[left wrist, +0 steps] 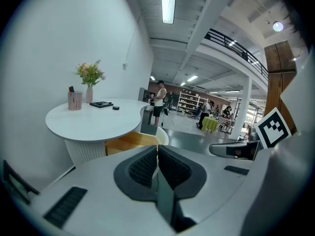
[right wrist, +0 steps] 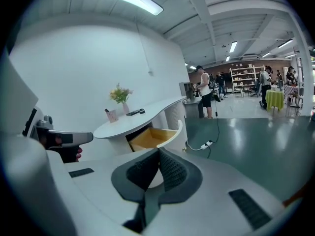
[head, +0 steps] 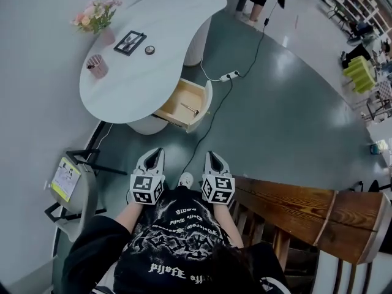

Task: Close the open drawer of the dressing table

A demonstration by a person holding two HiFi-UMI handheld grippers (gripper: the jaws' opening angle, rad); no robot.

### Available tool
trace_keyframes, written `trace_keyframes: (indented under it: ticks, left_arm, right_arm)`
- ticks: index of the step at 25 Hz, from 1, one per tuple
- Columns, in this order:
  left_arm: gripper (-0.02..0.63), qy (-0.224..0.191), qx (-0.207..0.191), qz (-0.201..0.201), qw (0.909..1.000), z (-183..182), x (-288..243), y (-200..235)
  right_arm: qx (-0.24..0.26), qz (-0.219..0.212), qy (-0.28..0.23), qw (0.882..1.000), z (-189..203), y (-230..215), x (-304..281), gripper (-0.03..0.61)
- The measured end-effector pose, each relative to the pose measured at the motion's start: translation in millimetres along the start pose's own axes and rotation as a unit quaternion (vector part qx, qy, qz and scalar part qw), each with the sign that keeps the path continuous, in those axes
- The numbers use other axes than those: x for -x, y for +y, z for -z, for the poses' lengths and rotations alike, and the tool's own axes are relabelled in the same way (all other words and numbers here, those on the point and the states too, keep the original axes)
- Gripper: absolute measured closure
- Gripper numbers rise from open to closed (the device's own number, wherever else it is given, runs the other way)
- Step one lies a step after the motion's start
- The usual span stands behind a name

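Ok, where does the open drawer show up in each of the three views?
Head view: open drawer upper centre, sticking out under the tabletop.
Left gripper view: open drawer left of centre, just below mid-height.
Right gripper view: open drawer centre, just below mid-height.
Shared landmark: the vase of flowers on the tabletop.

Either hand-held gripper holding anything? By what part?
Nothing held: the left hand-held gripper and right hand-held gripper are both shut empty, apart from the open drawer.
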State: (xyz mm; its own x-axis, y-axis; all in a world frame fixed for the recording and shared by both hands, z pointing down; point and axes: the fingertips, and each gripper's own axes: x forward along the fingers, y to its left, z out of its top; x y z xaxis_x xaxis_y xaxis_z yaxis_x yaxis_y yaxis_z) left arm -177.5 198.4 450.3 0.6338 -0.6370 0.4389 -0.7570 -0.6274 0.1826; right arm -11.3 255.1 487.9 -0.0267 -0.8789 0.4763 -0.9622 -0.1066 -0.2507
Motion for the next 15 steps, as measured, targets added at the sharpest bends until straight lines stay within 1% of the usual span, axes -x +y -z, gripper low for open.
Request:
trace_keyframes:
  ticks: [5, 9, 15]
  left_arm:
    - [0.586, 0.008, 0.010, -0.002, 0.9999, -5, -16, -4]
    - [0.586, 0.013, 0.002, 0.007, 0.9999, -6, -21, -15]
    - [0.586, 0.019, -0.013, 0.020, 0.9995, -11, -39, -12]
  right_arm:
    - [-0.017, 0.014, -0.003, 1.000, -6, -21, -3, 0.551]
    - [-0.029, 0.029, -0.026, 0.999, -14, -34, 4, 0.551]
    - [-0.057, 0.036, -0.021, 0.998, -11, -44, -9, 0.552]
